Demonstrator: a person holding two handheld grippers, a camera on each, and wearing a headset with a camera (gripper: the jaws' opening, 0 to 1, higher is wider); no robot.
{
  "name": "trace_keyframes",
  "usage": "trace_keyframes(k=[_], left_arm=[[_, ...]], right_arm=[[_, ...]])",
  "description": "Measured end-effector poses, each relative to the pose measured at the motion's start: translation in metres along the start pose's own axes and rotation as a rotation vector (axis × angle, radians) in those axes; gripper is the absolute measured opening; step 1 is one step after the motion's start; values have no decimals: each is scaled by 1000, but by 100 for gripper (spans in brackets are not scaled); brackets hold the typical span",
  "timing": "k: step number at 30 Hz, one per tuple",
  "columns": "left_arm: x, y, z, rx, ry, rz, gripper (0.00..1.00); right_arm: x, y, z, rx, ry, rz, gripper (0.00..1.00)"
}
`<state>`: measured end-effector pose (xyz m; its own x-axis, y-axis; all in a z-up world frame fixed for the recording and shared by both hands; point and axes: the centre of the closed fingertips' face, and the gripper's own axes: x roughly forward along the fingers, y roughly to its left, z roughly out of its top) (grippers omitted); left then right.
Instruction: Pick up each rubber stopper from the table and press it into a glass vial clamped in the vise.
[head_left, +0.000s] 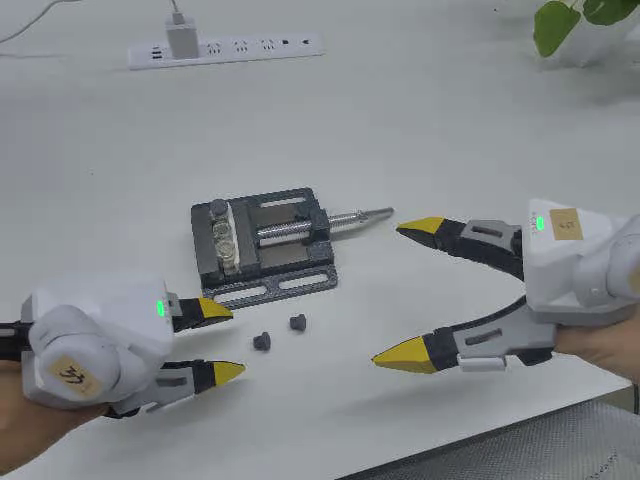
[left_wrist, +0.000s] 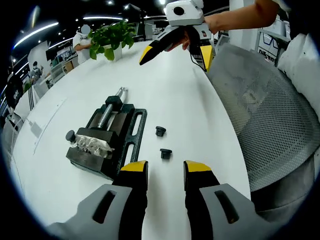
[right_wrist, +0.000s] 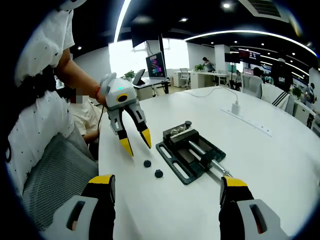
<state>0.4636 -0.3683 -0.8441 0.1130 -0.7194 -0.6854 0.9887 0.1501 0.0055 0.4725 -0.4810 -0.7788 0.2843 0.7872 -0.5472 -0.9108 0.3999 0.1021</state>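
Observation:
A dark bench vise (head_left: 262, 246) stands mid-table, with a row of glass vials (head_left: 227, 241) clamped in its jaws. The far vial carries a dark stopper (head_left: 218, 207). Two loose rubber stoppers (head_left: 262, 342) (head_left: 297, 322) lie on the table just in front of the vise. My left gripper (head_left: 222, 340) is open and empty, its yellow tips a short way left of the nearer stopper (left_wrist: 165, 153). My right gripper (head_left: 410, 291) hangs wide open and empty to the right of the stoppers (right_wrist: 158, 173) and the vise (right_wrist: 190, 152).
A white power strip (head_left: 225, 47) with a plugged charger lies at the back of the table. A green plant (head_left: 580, 20) stands at the back right. The table's front edge runs close behind my grippers, with a grey mesh chair (left_wrist: 270, 115) beyond it.

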Motion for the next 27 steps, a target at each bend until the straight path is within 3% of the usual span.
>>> trace_keyframes(k=[10,27], left_arm=[[16,0,-3,42,25,-17,13],[23,2,-2,53,38,-35,6]], right_arm=[[-8,-1,-5,22,-2,-21,83],[-12,-3,-7,34,1,-35,81]])
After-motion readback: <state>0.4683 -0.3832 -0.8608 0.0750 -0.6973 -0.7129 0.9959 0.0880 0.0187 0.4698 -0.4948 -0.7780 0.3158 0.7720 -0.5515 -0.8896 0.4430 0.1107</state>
